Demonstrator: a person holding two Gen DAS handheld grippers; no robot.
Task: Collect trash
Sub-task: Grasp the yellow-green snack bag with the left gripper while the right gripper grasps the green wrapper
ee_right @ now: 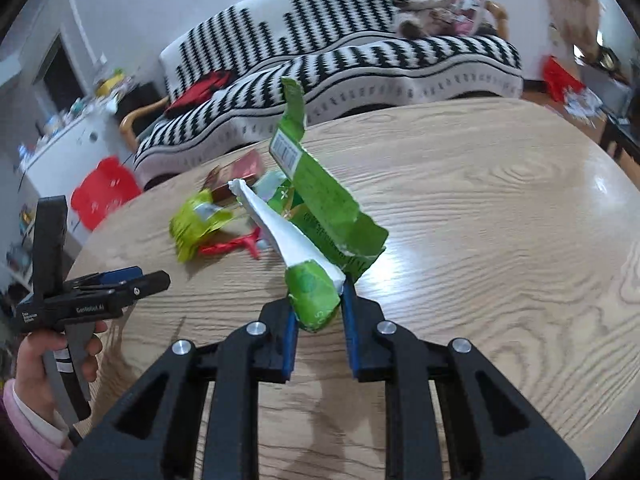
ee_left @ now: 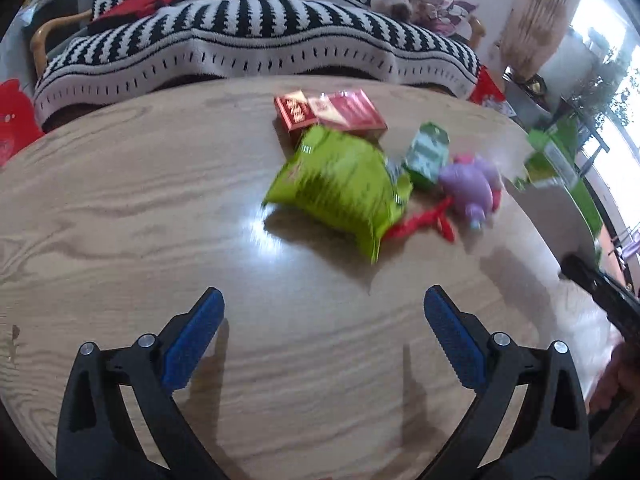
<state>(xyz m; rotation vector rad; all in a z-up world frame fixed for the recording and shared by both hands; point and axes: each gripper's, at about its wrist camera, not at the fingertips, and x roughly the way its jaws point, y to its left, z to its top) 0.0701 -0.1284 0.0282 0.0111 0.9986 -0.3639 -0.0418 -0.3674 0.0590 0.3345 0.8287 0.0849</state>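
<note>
My right gripper (ee_right: 318,312) is shut on a torn green and white carton (ee_right: 320,216) and holds it above the wooden table (ee_right: 500,240). The same carton shows at the right of the left wrist view (ee_left: 556,160). My left gripper (ee_left: 324,312) is open and empty over the table (ee_left: 120,220), short of a pile of trash. The pile holds a green snack bag (ee_left: 340,184), red boxes (ee_left: 332,110), a small green packet (ee_left: 426,152), a purple toy (ee_left: 472,188) and a red wrapper (ee_left: 424,220). The left gripper also shows in the right wrist view (ee_right: 132,280).
A black and white striped sofa (ee_left: 256,28) stands behind the table. A red bag (ee_right: 102,192) sits on the floor at the left. Shelves with clutter stand at the far left in the right wrist view (ee_right: 60,136).
</note>
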